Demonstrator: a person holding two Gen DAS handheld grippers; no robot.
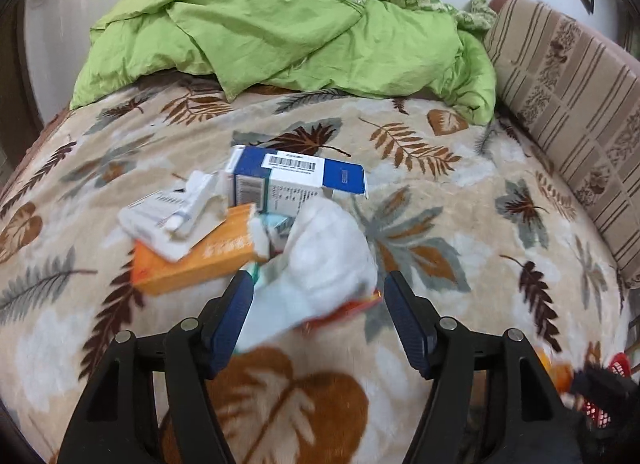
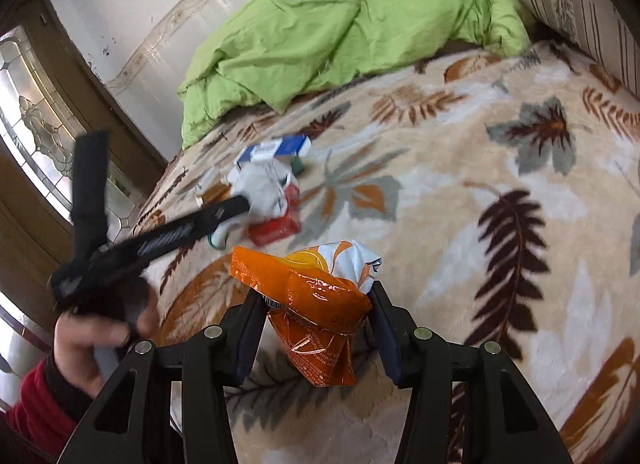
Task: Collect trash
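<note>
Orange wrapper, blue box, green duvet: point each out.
Orange wrapper (image 2: 316, 292): right wrist view, its crumpled orange middle.
Blue box (image 1: 298, 176): left wrist view, its top face by the barcode.
Green duvet (image 1: 280, 32): left wrist view, its middle fold.

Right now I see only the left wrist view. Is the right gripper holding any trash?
Observer: Yes, the right gripper is clamped on a crumpled orange snack bag.
Operator: What lies under the white paper in front of my left gripper?
Observer: A red carton lies beneath it, touching it.
</note>
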